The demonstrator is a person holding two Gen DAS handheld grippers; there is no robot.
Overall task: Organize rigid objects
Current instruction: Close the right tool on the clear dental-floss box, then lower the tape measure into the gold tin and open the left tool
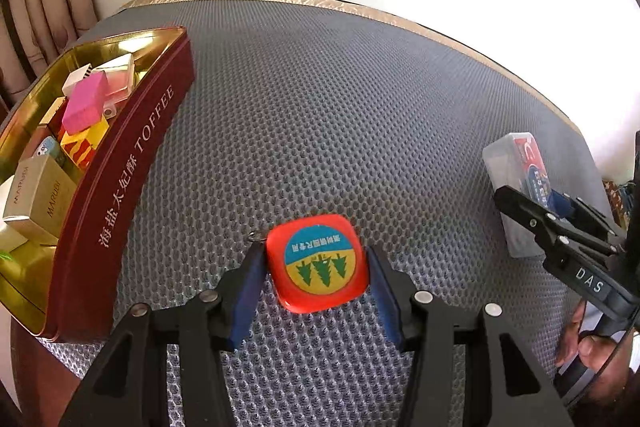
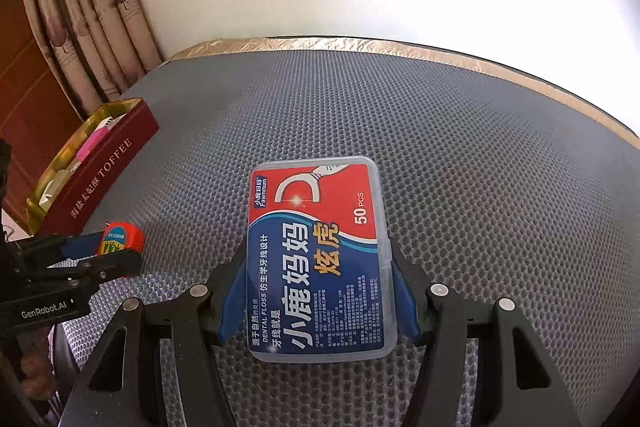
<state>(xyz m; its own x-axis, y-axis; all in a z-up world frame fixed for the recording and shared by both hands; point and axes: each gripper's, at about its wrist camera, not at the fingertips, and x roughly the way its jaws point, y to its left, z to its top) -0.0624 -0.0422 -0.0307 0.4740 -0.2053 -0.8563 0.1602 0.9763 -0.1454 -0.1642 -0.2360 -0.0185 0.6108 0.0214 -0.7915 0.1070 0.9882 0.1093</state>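
A red tape measure [image 1: 318,263] with a blue and yellow label lies on the grey mat between the fingers of my left gripper [image 1: 316,281]; the blue pads stand on both sides of it, with a thin gap on the right. It also shows in the right wrist view [image 2: 118,239]. A clear dental floss box [image 2: 320,259] with a red and blue label sits between the fingers of my right gripper [image 2: 320,291], whose pads press its long sides. The box [image 1: 516,183] and right gripper [image 1: 540,211] also show in the left wrist view.
A dark red toffee tin [image 1: 132,187] with a gold inside stands open at the left of the mat, holding a pink block [image 1: 86,103] and several small boxes. It also shows in the right wrist view [image 2: 100,167]. A gold table edge [image 2: 400,47] runs behind the mat.
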